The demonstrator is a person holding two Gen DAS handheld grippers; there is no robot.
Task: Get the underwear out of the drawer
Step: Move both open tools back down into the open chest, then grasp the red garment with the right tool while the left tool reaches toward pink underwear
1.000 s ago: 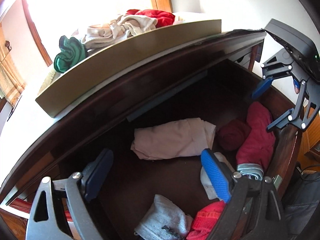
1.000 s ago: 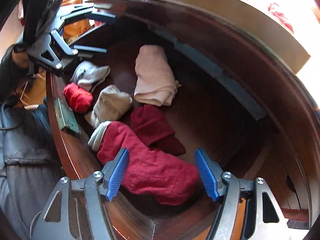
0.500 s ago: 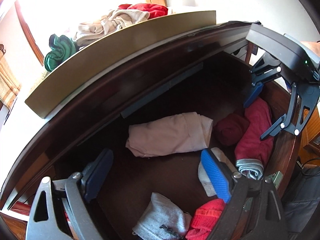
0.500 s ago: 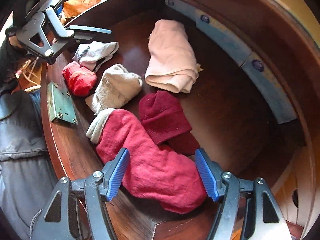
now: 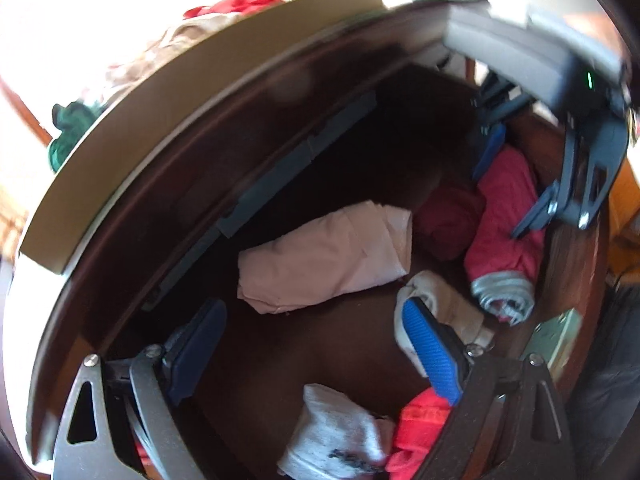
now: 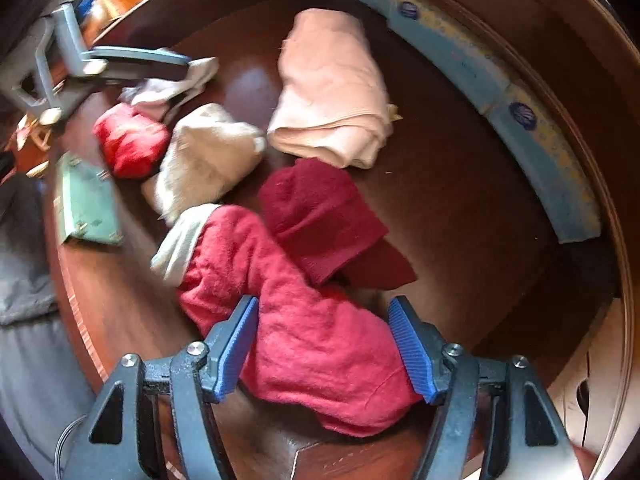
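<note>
Inside the drawer (image 6: 440,208), the right gripper (image 6: 324,344) points straight down with its jaws closing around the red underwear (image 6: 312,344), the pads not yet pressing it. Above the drawer floor, the left gripper (image 5: 316,344) hangs wide open, holding nothing, near the pink cloth (image 5: 328,256).

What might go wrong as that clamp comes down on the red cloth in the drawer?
The right gripper is closing around the red garment; the dark red cloth overlaps it and may come up too. The garment lies against the drawer's front wall, so a finger could hit wood. The left gripper hangs open nearby.
</note>
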